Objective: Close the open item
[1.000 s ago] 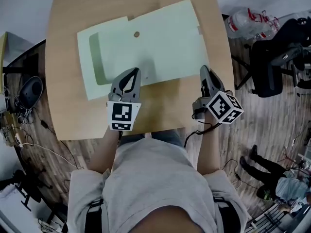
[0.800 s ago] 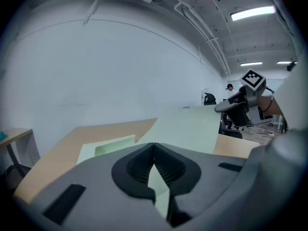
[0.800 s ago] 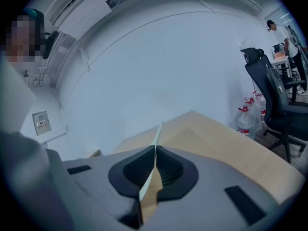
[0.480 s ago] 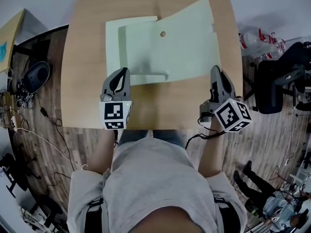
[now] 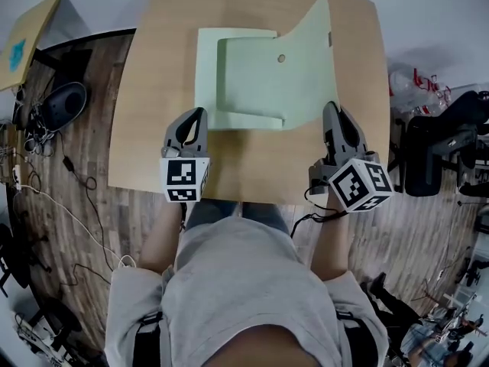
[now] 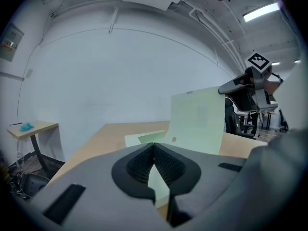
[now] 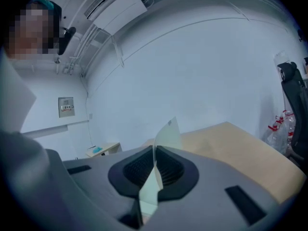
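Pale green folder [image 5: 248,82] lies open mid-table [image 5: 153,90], L gripper [image 5: 199,113] pinched shut on its near-left corner, R gripper [image 5: 329,107] clamped on near corner of the raised right flap.

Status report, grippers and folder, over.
Grippers: left gripper shut on near left edge of folder, right gripper shut on its right cover. Cover raised off the table, folder open. Nothing in the way.

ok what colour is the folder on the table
Pale green, plain with no pattern; the folder shows best in the head view.
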Available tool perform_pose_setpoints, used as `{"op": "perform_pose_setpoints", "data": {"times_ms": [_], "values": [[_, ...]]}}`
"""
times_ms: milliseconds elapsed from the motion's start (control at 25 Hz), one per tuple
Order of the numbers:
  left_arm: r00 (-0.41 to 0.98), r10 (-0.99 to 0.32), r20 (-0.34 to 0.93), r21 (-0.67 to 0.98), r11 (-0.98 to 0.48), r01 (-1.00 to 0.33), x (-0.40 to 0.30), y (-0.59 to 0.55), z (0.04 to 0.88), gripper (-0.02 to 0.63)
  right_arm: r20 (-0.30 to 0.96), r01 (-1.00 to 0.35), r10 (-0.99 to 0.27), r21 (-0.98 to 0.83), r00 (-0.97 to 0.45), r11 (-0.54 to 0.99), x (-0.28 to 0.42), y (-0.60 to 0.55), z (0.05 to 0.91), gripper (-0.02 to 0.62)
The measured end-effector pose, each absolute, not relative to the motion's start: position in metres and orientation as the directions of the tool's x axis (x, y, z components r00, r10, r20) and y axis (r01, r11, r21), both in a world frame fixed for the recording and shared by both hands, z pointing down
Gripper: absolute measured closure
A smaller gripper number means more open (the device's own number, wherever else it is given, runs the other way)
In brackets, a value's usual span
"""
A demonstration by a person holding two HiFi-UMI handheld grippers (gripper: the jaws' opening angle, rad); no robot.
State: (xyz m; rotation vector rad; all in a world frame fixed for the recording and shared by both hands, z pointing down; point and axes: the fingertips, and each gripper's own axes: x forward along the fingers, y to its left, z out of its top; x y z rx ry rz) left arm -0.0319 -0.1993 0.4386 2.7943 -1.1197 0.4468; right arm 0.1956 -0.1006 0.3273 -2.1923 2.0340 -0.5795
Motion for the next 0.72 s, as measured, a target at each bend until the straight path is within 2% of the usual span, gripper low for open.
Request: {"op": "perform_pose_setpoints", "data": {"times_ms": [720], "values": [[0.670,-0.690,0.274,0.002,-0.696,-0.718,-0.094,-0.212,0.432,0.591,0.275,-0.973,-0.950,-0.211,-0.147,0.089,0.078,-0.158,0.342,0.563]]}}
